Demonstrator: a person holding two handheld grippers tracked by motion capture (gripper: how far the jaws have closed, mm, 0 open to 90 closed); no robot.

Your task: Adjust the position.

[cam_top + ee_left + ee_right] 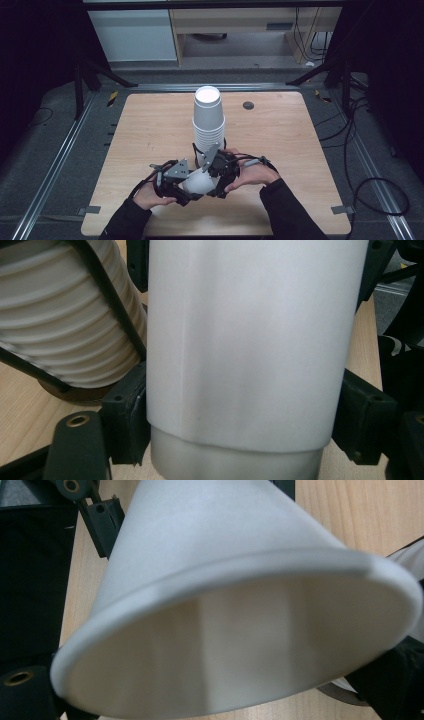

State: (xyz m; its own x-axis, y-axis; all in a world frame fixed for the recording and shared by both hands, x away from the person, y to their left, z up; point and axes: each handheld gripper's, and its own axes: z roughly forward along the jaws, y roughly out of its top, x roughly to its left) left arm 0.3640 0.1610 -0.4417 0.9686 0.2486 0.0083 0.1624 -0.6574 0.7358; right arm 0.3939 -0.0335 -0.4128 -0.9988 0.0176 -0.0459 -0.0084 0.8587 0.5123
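Note:
A tall stack of upside-down white paper cups (208,120) stands at the middle of the wooden table (145,125); its ribbed rims (60,315) are close behind my left gripper. One white cup (199,183) lies tilted between both grippers near the front. My left gripper (189,191) is shut on that cup (250,340), a black jaw pressing each side wall, and a second cup's wall pokes out beneath it. My right gripper (218,180) sits at the cup's open mouth (225,645). The wide rim covers its jaw tips, so whether they press on it is unclear.
A small dark grommet (248,105) is set in the table's far right part. Bare wood lies left and right of the stack. Metal rails and cables (370,185) run along the floor at both sides.

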